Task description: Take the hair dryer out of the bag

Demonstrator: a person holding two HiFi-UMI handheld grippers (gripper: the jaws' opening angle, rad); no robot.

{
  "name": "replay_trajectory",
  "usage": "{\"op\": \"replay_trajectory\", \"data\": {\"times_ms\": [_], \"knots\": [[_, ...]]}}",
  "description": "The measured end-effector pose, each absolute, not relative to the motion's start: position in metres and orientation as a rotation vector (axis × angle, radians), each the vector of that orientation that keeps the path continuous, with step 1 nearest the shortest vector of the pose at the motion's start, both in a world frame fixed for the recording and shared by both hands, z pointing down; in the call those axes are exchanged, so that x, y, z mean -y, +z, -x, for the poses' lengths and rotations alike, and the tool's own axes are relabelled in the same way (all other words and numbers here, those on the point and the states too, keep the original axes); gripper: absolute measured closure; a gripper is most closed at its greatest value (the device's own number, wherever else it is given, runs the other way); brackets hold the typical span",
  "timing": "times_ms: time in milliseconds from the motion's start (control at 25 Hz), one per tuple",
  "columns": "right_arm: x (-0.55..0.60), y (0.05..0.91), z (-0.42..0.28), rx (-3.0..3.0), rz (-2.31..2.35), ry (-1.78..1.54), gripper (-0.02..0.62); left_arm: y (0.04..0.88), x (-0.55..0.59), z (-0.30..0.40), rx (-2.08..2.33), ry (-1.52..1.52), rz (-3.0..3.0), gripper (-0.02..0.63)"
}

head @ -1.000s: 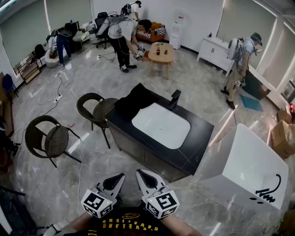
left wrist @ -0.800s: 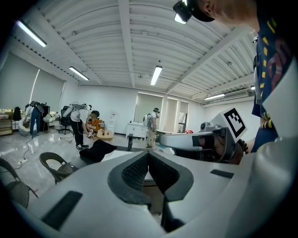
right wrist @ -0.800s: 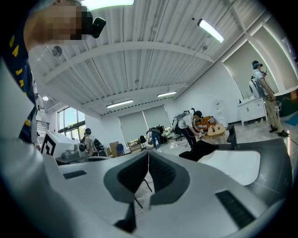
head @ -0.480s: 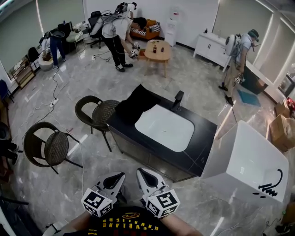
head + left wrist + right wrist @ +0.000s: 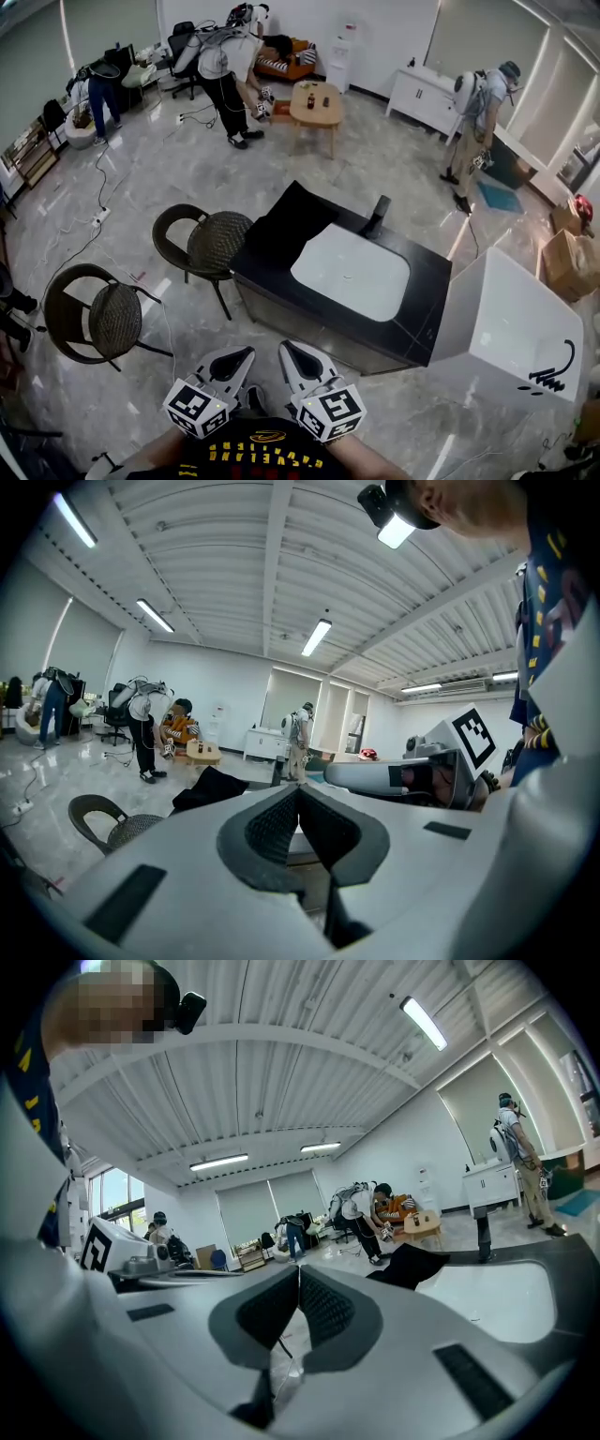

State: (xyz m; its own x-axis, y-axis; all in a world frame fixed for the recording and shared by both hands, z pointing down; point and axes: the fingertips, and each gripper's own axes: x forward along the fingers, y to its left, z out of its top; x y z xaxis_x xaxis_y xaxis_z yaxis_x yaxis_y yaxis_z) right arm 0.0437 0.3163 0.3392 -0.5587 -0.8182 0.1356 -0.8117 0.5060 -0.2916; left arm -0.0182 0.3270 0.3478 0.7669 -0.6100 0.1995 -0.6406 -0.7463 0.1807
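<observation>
Left fingers [image 5: 230, 364]: closed, I hold nothing.
Right fingers [image 5: 302, 361]: closed, empty.
Bag [image 5: 286, 220]: black, on desk's [image 5: 427, 289] far corner beside the sink [image 5: 349, 274].
Chair [image 5: 208, 246]: just beside that corner.

- Left tongs [image 5: 250, 351], right tongs [image 5: 281, 345]: white shells, dark grey ribbed pads, cubes with black-and-white square markers.
- Bench [image 5: 424, 298]: black top, white basin [image 5: 352, 274].
- Bag [image 5: 286, 220]: plain black.
- Chairs [image 5: 214, 242]: dark brown, woven pattern.
- Floor [image 5: 141, 187]: grey marble, pale veining.
- Box [image 5: 502, 314]: white, black curved lines.
- Round table [image 5: 314, 101]: light wood.
- Shirt [image 5: 262, 457]: black, yellow lettering.
</observation>
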Motion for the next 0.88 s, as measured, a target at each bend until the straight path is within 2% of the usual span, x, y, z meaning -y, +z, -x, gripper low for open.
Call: {"op": "replay_trajectory", "data": {"times_ms": [480, 880], "knots": [[-0.267, 0.341, 0.011, -2.711, 1.534, -0.532, 0.584, 0.351, -0.272, 0.075, 0.901, 0.120, -2.705, 0.603], [-0.239, 0.360, -0.007, -2.698, 1.597, -0.616, 0.584, 0.367, -0.241, 0.052, 0.799, 0.121, -2.684, 0.603]]}}
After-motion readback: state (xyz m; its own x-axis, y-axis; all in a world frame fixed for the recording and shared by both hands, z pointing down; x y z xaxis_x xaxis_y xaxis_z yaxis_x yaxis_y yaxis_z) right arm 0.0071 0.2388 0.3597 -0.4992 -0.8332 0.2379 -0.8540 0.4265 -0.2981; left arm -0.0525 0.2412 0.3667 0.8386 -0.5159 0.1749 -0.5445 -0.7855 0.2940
